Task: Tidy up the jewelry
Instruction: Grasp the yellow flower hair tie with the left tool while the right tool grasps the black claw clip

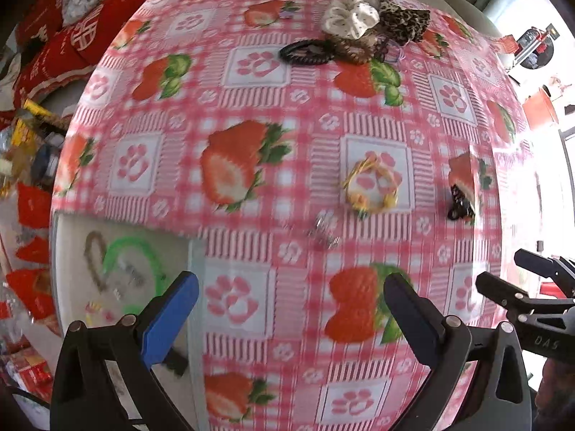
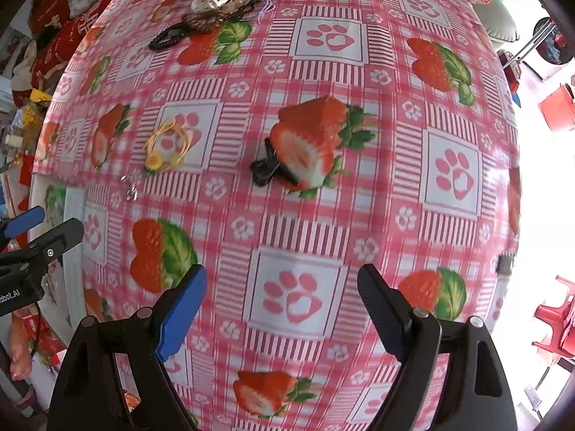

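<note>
**Several pieces sorted, more left on the cloth**

Some items are already seen inside a white tray (image 1: 72, 237) at the table's left edge: a green ring (image 1: 143, 262), a brownish chain (image 1: 94, 258) and a few small bits, all blurred. The task is judged to be partly done.

Much is left on the pink strawberry tablecloth (image 1: 251, 82). A yellow bracelet (image 1: 372, 188) is laid on a paw-print square near the middle. A small silvery piece (image 1: 323, 231), too blurred to name, is seen just below and left of it, between the bracelet and the tray. A black hair clip (image 2: 267, 170) lies well apart to the right, on a strawberry print. At the far edge a heap is left: a white scrunchie (image 1: 350, 14), a leopard-print scrunchie (image 1: 404, 21), and a black hair tie (image 1: 307, 52) beside them.

Both tools are held above the cloth with nothing between the fingers. The left gripper (image 1: 291, 291) is spread wide over the tray's right edge and the cloth beside it. The right gripper (image 2: 282, 283) is likewise spread wide, with the black clip ahead of it; nothing is touched by either.
</note>
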`<state>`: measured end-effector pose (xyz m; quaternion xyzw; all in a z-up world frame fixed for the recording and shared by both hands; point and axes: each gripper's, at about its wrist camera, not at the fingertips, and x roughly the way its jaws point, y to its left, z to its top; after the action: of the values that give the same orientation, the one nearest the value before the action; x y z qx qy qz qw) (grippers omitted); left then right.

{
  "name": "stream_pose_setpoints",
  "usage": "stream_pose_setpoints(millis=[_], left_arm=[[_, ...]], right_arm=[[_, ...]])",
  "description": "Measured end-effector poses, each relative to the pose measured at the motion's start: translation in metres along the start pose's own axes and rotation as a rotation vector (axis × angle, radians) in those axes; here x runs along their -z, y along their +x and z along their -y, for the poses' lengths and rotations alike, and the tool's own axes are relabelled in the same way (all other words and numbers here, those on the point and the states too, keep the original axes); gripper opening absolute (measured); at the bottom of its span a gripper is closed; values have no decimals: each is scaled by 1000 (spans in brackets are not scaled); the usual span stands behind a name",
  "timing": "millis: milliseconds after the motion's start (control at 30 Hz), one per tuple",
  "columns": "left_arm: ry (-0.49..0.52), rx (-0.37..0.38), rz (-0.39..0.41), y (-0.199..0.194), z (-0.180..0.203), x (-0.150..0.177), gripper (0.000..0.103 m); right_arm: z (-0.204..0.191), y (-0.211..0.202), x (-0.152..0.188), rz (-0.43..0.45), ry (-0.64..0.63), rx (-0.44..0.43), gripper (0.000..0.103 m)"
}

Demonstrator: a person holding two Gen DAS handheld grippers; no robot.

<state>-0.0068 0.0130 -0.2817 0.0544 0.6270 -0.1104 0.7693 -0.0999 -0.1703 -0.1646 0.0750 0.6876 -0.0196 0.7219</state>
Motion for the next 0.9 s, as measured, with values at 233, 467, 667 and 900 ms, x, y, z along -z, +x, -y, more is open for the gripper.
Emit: stream_pose_setpoints(millis=[233, 467, 667, 900], left_arm=[[38, -1, -20, 31, 14, -50, 93], [89, 20, -59, 65, 25, -90, 76], [121, 10, -78, 88, 43, -110, 76], [145, -12, -100, 97, 51, -117, 58]], right_arm=[[-4, 15, -28, 9, -34, 20, 87], [-14, 28, -53, 17, -64, 37, 87], [-23, 39, -66, 18, -93, 52, 71], [-39, 52, -74, 17, -121, 80, 59]])
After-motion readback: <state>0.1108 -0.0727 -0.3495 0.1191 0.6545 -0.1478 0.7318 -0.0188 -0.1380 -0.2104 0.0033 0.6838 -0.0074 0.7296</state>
